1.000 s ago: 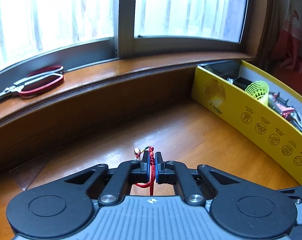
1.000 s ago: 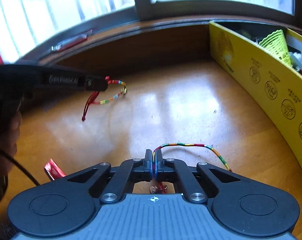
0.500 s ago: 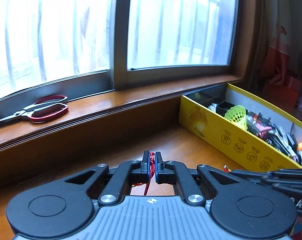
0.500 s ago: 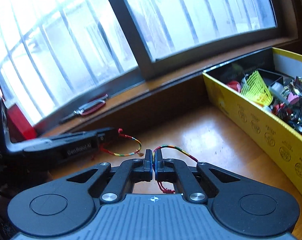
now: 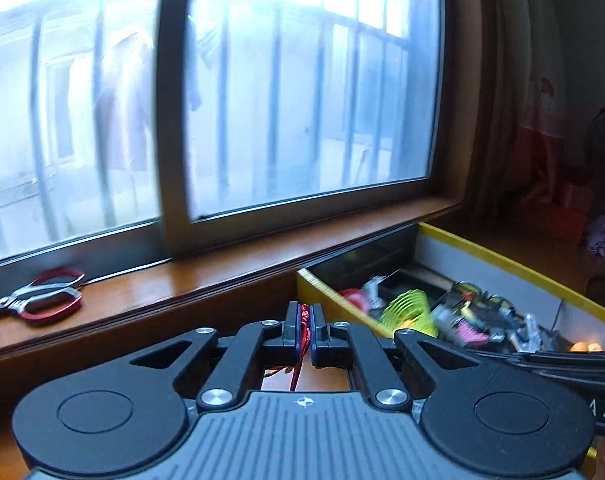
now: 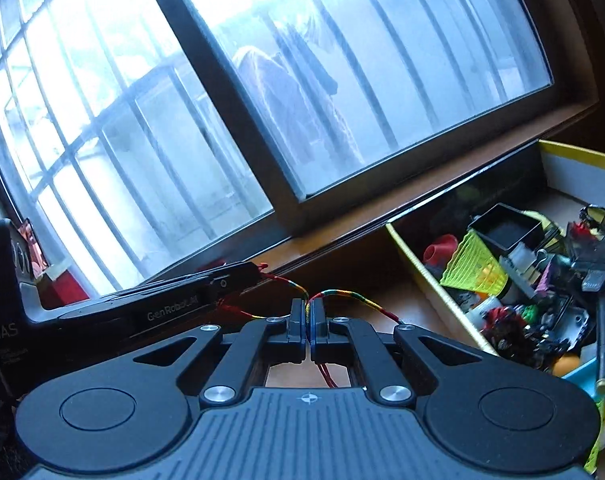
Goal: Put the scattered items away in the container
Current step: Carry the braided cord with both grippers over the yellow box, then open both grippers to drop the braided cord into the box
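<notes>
Red braided cord is pinched between the blue pads of the left gripper, whose jaws are clamped together on it, and a loose red tail hangs down below the jaws. From the right gripper's camera the same left gripper shows as a long black arm off to the left, with the cord running from its tip across to the right gripper. That stretch is a multicoloured bracelet cord, banded green, yellow and red, arching up and over to the right of the right claw. The right gripper's jaws are also closed tight on it, with thin red ends dangling beneath. So the one string is held at two places, a claw on each.

Ahead and to the right of both claws sits the yellow box, open-topped and already crowded: a neon yellow-green shuttlecock, a small black tray, a red cap and a tangle of small bits I can't sort out, blurred as they are. In the left view the box's near yellow wall lies just beyond the fingertips.

Straight ahead is a big window over a wooden sill. Far to the left of the left claw, red-handled scissors lie flat on that sill.
</notes>
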`<state>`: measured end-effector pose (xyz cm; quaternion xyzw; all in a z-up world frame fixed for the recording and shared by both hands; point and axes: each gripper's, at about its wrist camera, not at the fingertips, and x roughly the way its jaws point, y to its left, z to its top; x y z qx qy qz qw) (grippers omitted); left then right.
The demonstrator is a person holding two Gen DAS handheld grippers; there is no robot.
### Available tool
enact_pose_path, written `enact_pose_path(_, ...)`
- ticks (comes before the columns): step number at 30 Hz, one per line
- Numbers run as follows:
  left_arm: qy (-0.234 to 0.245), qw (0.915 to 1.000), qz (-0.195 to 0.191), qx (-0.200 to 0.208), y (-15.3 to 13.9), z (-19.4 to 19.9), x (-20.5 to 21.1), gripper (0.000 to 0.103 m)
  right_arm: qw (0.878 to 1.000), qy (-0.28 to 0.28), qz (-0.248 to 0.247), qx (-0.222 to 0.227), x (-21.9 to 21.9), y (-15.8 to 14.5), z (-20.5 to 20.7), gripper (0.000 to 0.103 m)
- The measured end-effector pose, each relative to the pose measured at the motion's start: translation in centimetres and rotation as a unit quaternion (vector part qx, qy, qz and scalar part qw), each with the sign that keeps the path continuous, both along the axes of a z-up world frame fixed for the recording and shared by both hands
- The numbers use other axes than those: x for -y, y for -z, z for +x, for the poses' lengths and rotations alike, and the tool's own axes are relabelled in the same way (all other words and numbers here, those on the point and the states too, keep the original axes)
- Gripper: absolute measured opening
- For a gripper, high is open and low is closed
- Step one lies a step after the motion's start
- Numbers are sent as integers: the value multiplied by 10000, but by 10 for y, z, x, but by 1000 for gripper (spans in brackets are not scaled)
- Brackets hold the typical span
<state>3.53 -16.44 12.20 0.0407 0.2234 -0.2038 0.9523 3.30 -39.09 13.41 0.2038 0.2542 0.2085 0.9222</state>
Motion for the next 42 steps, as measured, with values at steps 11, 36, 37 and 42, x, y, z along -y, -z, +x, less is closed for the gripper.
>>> enact_pose_path(11, 928, 9952, -193, 242, -17, 20, 131, 4, 9958, 805, -50, 441, 101, -15, 6, 4)
enact_pose_path(36, 1619, 9863, 198, -259, 36, 49, 251, 42, 9630, 2625, -58, -602, 214, 42, 21, 62)
enact_pose_path(37, 1572, 9870, 202, -268, 35, 47, 247, 44, 9623, 2657, -103, -578, 212, 42, 20, 66)
enact_pose_path(42, 1443, 9892, 133, -214, 31, 32, 221, 53, 9637, 2595, -339, -536, 197, 37, 11, 77)
